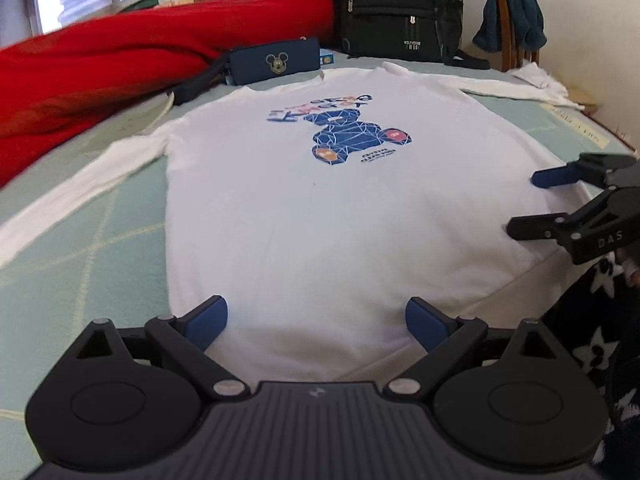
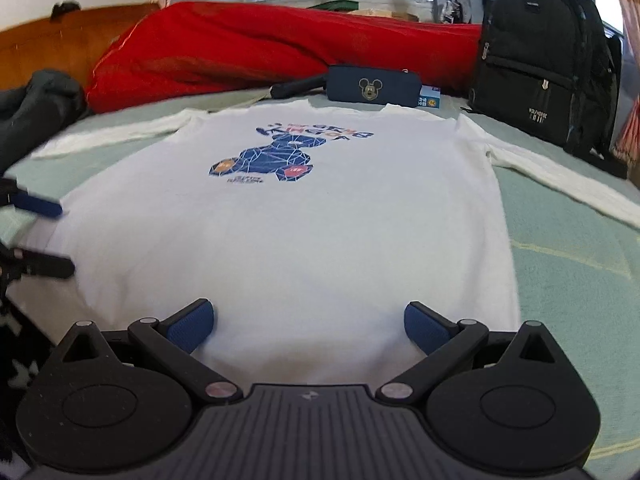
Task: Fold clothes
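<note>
Left gripper [image 1: 316, 322]: jaws spread wide, nothing between them, blue pads [image 1: 210, 320] hanging over the shirt's hem near the bed's front edge. Right gripper [image 2: 308, 322]: same, wide open, empty, pads [image 2: 422, 326] also over the hem. In the left cam the right gripper [image 1: 528, 204] shows at the right side, fingers apart, tips at the shirt's side edge; in the right cam the left one [image 2: 56, 236] pokes in from the left, tips at the other side edge. Whether any pad touches cloth, can't tell.

Shirt [image 1: 320, 216] is white, long-sleeved, lying flat face up on the bed [image 1: 80, 248], blue bear print [image 1: 344, 136] w/ text toward the collar, collar at the far end, hem toward the front. Sleeves spread out to both sides.

Bed cover is pale green w/ light lines. Behind the collar: navy pouch [image 1: 276, 62] w/ mouse badge. Along the far edge a red blanket [image 1: 120, 64]; at the far right corner a black backpack [image 1: 400, 8]. Teal cloth on a chair [image 1: 512, 16] beyond.
</note>
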A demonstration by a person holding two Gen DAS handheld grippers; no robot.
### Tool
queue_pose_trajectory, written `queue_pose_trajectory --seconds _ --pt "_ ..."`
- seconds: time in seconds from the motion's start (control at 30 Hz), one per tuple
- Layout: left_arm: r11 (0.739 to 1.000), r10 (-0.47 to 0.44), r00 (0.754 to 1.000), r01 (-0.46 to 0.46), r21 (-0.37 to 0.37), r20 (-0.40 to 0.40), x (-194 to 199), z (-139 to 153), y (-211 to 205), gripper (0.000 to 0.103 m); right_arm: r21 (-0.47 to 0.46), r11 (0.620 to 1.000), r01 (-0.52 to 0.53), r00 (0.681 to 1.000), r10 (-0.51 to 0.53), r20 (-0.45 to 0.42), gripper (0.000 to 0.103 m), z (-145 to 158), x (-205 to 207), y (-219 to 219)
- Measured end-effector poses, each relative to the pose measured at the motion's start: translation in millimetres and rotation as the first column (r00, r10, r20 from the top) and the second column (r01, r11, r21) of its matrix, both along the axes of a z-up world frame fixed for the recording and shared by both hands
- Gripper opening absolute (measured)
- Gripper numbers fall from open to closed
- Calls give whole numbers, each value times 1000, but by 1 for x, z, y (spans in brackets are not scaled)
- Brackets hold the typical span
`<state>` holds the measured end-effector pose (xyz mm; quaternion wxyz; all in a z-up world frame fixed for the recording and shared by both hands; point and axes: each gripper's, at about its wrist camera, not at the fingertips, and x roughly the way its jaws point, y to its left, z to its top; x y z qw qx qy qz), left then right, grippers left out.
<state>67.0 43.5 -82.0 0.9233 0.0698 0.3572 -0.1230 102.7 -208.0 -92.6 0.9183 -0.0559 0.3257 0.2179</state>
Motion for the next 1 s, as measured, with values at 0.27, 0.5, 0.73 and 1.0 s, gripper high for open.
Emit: queue_pose_trajectory --seconds 0.27,0.5,0.73,1.0 --pt "999 2 1000 -4 47 29 -1 2 -19 96 36 999 6 1000 -6 8 103 20 -10 4" --pt "999 45 999 -45 -12 -2 -17 -7 -2 98 15 999 41 999 -40 -15 103 2 -20 -19" --pt "999 37 999 -38 7 13 -16 6 -5 98 2 996 88 996 -88 -25 103 17 -24 -29" --pt "1000 20 995 -18 -24 100 32 50 -19 98 47 997 59 998 -58 -7 103 26 20 -20"
